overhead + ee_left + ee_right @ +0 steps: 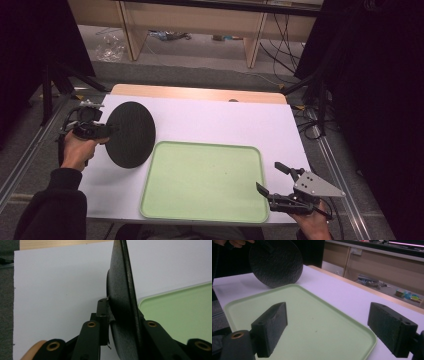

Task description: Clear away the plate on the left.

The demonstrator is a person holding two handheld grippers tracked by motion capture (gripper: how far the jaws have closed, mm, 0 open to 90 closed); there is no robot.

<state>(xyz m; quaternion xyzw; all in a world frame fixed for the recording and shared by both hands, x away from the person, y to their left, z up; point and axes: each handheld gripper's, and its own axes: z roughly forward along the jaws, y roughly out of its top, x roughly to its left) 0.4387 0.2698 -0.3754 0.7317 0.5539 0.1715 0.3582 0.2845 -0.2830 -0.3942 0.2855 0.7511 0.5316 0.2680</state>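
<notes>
A black round plate [131, 134] is held up on edge over the left of the white table, tilted, its lower rim near the tray's left corner. My left gripper [106, 131] is shut on the plate's rim. In the left gripper view the plate [122, 302] stands edge-on between the jaws. A pale green tray [205, 180] lies flat at the table's front middle. My right gripper [273, 179] hovers at the tray's right front corner, open, with nothing between its pads [272, 327]. From the right gripper view the plate [275, 262] hangs beyond the tray [317, 325].
The white table top [225, 122] has a wooden strip along its far edge. Wooden desk legs and cables stand on the floor behind. Black curtains and stand legs flank both sides. Metal rails run along the table's left and right.
</notes>
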